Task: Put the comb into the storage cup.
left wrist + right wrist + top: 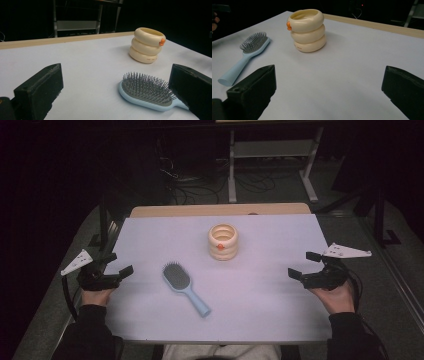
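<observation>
Left hand-held gripper (119, 263): mine, jaws wide apart, nothing between them, low over the counter's (150, 240) left edge.
Right hand-held gripper (303, 265): jaws spread, holding nothing, at the right edge.
Hairbrush (184, 286): just right of my left hand-held gripper, bristles up, handle toward me, likely for easy gripping.
Cream ringed cup (223, 241): farther ahead, upright, between both.

A pale lilac-topped table (260, 315) carries a light-blue plastic hairbrush (184, 287) near its left edge and a cream ribbed holder (223, 241) toward the far edge.
</observation>
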A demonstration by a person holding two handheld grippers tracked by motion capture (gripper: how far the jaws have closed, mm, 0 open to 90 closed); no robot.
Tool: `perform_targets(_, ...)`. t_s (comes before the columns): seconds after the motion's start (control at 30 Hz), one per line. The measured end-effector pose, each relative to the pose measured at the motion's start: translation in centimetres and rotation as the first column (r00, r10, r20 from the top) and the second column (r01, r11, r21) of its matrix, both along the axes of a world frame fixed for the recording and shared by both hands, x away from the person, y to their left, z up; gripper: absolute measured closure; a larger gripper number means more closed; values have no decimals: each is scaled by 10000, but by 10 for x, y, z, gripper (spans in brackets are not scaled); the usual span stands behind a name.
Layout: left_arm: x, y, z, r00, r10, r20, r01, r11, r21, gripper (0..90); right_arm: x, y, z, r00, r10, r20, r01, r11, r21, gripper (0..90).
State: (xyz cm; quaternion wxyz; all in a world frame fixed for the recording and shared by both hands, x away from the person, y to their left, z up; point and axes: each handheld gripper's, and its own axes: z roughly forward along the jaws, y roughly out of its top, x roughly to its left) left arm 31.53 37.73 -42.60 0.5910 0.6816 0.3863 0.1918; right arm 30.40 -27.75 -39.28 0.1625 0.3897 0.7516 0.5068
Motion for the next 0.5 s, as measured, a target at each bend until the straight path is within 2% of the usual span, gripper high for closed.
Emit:
perform_targets(0.23,0,0,1,9999,-114,-2,114,9996,-246,0,-1,2,0,10000,52,3,-52,9999,-94,0)
perform_targets(0.5,-1,-2,3,9999,-136,48,137,9996,-240,0,-1,1,-1,10000,33,15,-33,10000,-43,0)
